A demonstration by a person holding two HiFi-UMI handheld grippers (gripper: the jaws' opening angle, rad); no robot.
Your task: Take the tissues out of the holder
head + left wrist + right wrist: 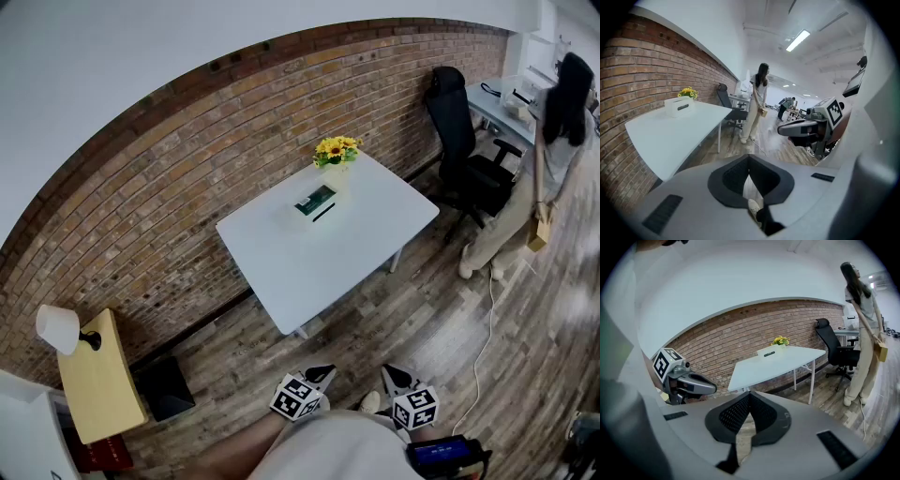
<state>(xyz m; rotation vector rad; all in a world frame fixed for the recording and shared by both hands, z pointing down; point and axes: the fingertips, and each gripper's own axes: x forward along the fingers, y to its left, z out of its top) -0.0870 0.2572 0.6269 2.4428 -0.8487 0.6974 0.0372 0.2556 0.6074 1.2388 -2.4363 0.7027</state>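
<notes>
The tissue holder (316,202), a white box with a dark slot on top, sits near the far side of the white table (347,253), well away from both grippers. It also shows small in the left gripper view (678,106) and the right gripper view (769,352). My left gripper (319,374) and right gripper (395,376) hang close to my body over the wooden floor, short of the table. Both are shut with nothing between the jaws, as the left (749,158) and right (749,395) close views show.
A pot of yellow flowers (337,150) stands just behind the holder, against the brick wall. A black office chair (464,141) and a standing person (553,131) are to the table's right. A yellow side table (98,380) with a lamp stands at the left. A cable (487,323) lies on the floor.
</notes>
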